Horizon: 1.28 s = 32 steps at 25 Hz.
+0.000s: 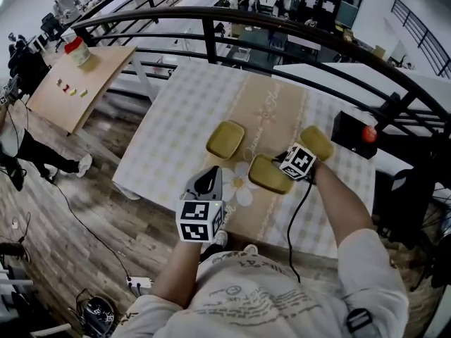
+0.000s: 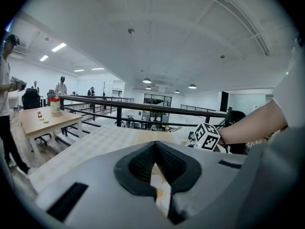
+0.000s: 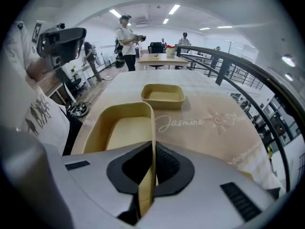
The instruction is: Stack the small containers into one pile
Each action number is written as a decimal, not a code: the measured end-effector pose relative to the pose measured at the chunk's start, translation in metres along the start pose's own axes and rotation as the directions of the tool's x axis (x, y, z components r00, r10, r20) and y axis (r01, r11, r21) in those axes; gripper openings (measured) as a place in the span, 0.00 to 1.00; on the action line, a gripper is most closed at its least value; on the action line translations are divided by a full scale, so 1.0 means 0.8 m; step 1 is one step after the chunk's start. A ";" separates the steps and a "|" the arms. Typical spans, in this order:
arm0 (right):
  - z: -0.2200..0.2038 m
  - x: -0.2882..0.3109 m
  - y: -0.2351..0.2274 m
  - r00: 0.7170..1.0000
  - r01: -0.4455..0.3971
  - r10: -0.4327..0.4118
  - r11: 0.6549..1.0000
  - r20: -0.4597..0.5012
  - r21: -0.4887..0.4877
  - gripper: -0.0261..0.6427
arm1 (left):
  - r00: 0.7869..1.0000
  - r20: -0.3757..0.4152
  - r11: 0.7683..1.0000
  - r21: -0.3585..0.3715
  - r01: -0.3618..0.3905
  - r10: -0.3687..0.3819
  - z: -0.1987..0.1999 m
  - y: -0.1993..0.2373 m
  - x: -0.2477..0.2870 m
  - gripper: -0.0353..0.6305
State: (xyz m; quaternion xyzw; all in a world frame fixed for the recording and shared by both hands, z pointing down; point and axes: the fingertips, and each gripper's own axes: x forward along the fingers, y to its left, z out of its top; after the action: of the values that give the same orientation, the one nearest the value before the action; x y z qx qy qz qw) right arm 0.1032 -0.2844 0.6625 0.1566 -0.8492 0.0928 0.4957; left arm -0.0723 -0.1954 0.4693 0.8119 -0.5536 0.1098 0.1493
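1. Head view: three yellow tubs sit on the checked table [image 1: 176,118]. Each is shallow, open on top, with round corners.
2. The right claw [image 1: 282,162] is pinched tight on one side wall of the middle tub [image 1: 268,174].
3. From that tub, the second tub [image 1: 225,139] sits at 10 o'clock, with a gap between. The third tub [image 1: 316,141] sits at 2 o'clock, just beside the right claw.
4. Bare cloth lies open at 12 o'clock. The table's near edge is close at 6 o'clock. A black box [image 1: 356,134] stands at 3 o'clock.
5. The right arm comes in from 5 o'clock, its claw tipped steeply down. The left claw [image 1: 208,182] hangs at 7 o'clock over the near edge, almost flat. Its tips are together and hold nothing.
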 end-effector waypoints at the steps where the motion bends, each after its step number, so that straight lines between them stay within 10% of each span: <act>1: 0.001 0.005 0.002 1.000 -0.010 0.010 1.000 -0.006 -0.018 0.04 | 1.000 -0.001 1.000 -0.004 -0.013 0.013 -0.001 0.004 -0.003 0.06; 23: -0.022 0.079 0.009 0.990 -0.127 0.124 0.991 -0.072 -0.038 0.05 | 0.988 -0.050 0.989 -0.024 -0.147 0.146 -0.022 0.039 -0.013 0.06; 26: -0.021 0.078 0.005 0.991 -0.123 0.123 0.992 -0.054 -0.009 0.21 | 0.989 -0.052 0.990 -0.019 -0.139 0.138 -0.021 0.036 -0.007 0.06; 32: 0.002 0.056 -0.007 0.997 -0.062 0.060 0.998 0.052 0.026 0.23 | 0.993 -0.038 0.994 -0.010 -0.113 0.112 -0.010 0.029 0.005 0.06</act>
State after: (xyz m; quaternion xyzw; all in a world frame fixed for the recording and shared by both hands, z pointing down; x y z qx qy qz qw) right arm 0.0834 -0.2978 0.7008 0.1398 -0.8646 0.1156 0.4685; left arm -0.0923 -0.2038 0.4808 0.7762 -0.5963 0.1298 0.1582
